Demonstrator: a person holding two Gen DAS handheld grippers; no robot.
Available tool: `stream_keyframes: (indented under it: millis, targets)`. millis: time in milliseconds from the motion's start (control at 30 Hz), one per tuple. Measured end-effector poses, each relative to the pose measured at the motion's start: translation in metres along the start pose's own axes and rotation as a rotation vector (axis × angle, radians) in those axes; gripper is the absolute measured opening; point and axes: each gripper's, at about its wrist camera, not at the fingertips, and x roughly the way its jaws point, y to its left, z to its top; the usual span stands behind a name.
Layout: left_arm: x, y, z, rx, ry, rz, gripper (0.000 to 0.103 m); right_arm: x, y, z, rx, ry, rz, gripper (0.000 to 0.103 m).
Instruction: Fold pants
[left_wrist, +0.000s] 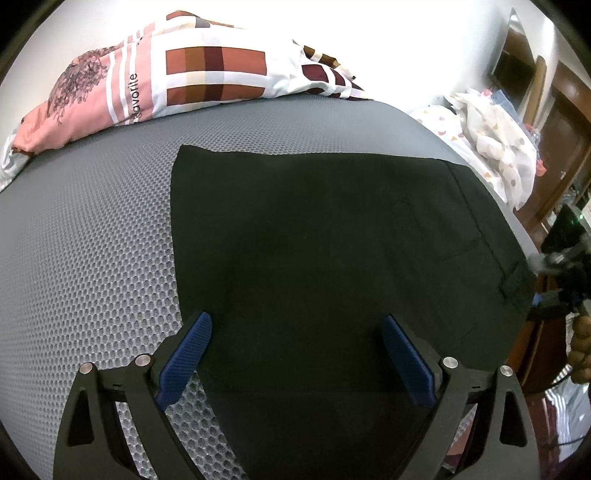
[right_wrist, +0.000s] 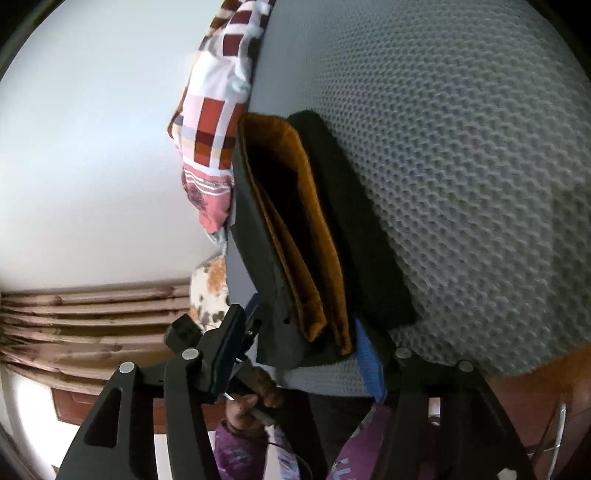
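Black pants (left_wrist: 332, 236) lie folded flat on a grey mesh mattress (left_wrist: 85, 240), waistband and a back pocket at the right. My left gripper (left_wrist: 295, 354) is open, its blue pads (left_wrist: 184, 354) spread over the near edge of the pants, holding nothing. In the right wrist view the waistband end of the pants (right_wrist: 332, 229) shows its orange lining (right_wrist: 317, 240) and lies between the blue pads of my right gripper (right_wrist: 299, 354), which stands open around it. The right gripper also shows at the right edge of the left wrist view (left_wrist: 561, 280).
A patchwork pink and brown pillow (left_wrist: 166, 77) lies at the far side of the mattress. A white patterned quilt (left_wrist: 491, 140) is heaped at the right, with wooden furniture (left_wrist: 561, 122) behind it. The right wrist view shows a white wall (right_wrist: 92, 147) and brown curtains (right_wrist: 74, 325).
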Motion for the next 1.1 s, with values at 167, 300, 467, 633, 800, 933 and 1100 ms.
stream_keyframes:
  millis: [167, 300, 467, 633, 800, 933, 1100]
  targets:
    - [-0.005, 0.006, -0.001, -0.036, -0.015, -0.018, 0.094, 0.008, 0.017, 0.006, -0.099, 0.009, -0.064, 0.017]
    - [-0.011, 0.022, 0.0, -0.142, -0.034, -0.057, 0.094, -0.007, 0.056, 0.008, -0.208, -0.03, 0.005, 0.016]
    - [-0.011, 0.049, -0.008, -0.291, -0.058, -0.11, 0.094, -0.024, 0.027, 0.02, -0.188, -0.103, -0.036, 0.016]
    - [-0.008, 0.049, -0.002, -0.271, -0.034, -0.115, 0.094, -0.017, -0.012, 0.025, -0.108, -0.083, -0.059, 0.015]
    - [0.001, 0.04, 0.006, -0.261, 0.004, -0.206, 0.093, -0.015, -0.005, 0.026, -0.15, -0.07, -0.099, 0.015]
    - [0.006, 0.028, 0.012, -0.183, 0.024, -0.155, 0.079, -0.008, 0.003, 0.031, -0.158, -0.053, -0.115, 0.018]
    - [0.006, 0.028, 0.012, -0.143, 0.033, -0.112, 0.066, -0.01, 0.032, 0.041, -0.265, -0.094, -0.234, 0.026]
